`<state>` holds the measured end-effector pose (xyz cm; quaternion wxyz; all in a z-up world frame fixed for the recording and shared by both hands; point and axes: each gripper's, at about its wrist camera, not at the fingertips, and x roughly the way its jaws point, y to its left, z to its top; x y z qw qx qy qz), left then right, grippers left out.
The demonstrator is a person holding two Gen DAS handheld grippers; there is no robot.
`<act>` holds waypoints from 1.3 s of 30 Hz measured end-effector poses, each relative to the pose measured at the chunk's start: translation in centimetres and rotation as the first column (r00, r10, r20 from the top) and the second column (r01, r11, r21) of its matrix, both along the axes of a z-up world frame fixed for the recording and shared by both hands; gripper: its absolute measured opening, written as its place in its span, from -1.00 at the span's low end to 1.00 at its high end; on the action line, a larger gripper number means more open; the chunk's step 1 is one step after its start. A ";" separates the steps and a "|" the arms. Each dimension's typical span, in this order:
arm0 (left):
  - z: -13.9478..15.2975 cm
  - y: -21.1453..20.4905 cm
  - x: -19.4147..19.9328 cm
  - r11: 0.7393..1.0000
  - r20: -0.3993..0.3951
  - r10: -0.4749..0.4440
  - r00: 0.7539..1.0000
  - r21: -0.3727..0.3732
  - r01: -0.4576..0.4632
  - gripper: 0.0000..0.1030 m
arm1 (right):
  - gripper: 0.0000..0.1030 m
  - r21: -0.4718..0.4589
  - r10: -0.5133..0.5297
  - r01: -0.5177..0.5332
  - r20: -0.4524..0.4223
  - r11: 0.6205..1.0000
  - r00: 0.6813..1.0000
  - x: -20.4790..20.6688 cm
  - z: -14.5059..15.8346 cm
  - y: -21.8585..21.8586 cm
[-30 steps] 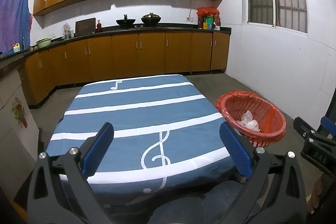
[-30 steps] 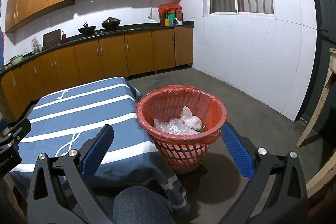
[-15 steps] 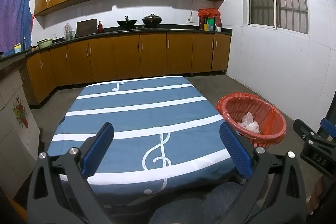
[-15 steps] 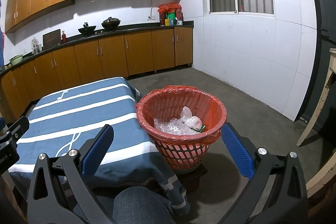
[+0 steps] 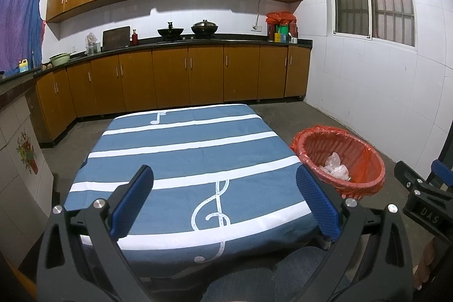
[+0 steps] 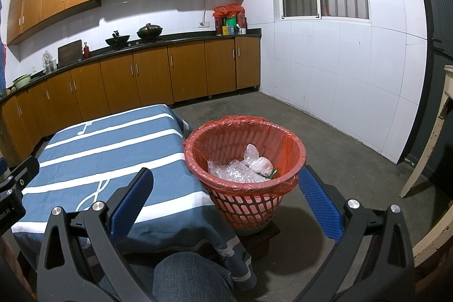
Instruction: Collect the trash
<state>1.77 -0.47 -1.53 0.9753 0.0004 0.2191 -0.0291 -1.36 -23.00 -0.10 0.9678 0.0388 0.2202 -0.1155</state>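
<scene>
A red basket (image 6: 245, 169) lined with a red bag stands on the floor at the table's right side, also in the left wrist view as the basket (image 5: 338, 162). Inside lie crumpled clear plastic and bubble wrap (image 6: 240, 167), with a bit of green beside them. The table (image 5: 184, 160) wears a blue cloth with white stripes and music notes; I see no trash on it. My left gripper (image 5: 225, 201) hangs open over the table's near edge, holding nothing. My right gripper (image 6: 225, 200) is open and empty just in front of the basket.
Brown cabinets (image 5: 175, 78) and a dark counter with woks line the far wall. White tiled wall (image 6: 339, 70) and bare concrete floor lie right of the basket. A pale wooden frame (image 6: 430, 137) leans at far right. A person's denim knee (image 6: 189, 276) sits below the grippers.
The left wrist view has drifted slightly, so the basket and table sit a touch lower. Both grippers stay open and the right one has barely moved.
</scene>
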 end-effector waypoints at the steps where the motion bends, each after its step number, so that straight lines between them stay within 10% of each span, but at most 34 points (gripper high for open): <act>1: 0.0 0.0 0.0 1.000 0.000 0.000 1.000 0.000 0.000 0.92 | 0.97 0.000 0.000 0.000 0.000 1.000 1.000 0.0 0.0 0.0; 39: -0.1 -0.3 0.0 1.000 0.000 0.000 1.000 0.000 0.000 0.92 | 0.97 0.002 -0.001 0.001 0.001 1.000 1.000 -0.1 -0.1 -0.2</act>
